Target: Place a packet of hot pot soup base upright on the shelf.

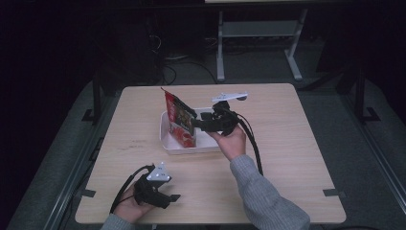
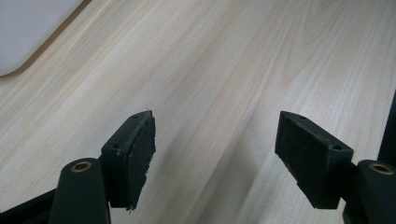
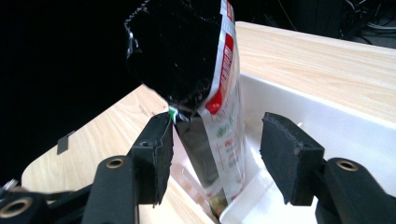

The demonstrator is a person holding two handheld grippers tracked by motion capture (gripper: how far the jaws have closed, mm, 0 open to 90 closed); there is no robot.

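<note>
Placement of a red snack pouch (image 1: 179,120) in a white tray (image 1: 166,140) near the middle of the wooden table (image 1: 287,124) was the work shown. The pouch was seen standing on end in the tray, its long axis nearly upright and tilted slightly, with its lower edge inside the tray against the tray's left part. The right gripper (image 1: 197,120) was held level at the pouch from the right side of the tray. In the right gripper view its jaws were spread wide, the pouch (image 3: 219,116) stood between them, and no pad could be confirmed as pressing on it; the pouch appeared released. The left gripper (image 1: 173,197) was parked at the near table edge, well apart from the tray, its jaws wide open over bare wood and empty. The right gripper was therefore judged the nearer one for any further handling, with retreat lying away from the pouch face.
</note>
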